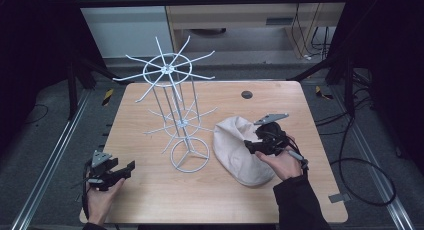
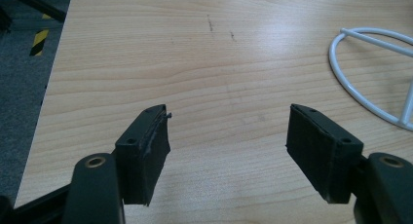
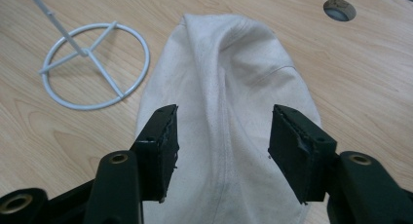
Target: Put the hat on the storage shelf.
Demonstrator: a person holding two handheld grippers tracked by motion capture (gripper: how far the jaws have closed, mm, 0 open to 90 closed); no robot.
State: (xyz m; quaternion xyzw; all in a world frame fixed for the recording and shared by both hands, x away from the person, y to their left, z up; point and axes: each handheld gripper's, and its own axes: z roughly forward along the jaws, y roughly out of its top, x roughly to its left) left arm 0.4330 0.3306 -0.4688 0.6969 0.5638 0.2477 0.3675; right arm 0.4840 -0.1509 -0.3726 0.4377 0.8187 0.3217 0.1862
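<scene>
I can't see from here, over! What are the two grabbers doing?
Left gripper open above bare table. Right gripper open over cream cloth hat. White wire rack stands between them.

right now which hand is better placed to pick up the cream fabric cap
Right. The right tool hangs open directly over the cream fabric cap, jaws either side of its raised fold. The left tool is open above bare wooden table, beyond the white wire rack.
</scene>
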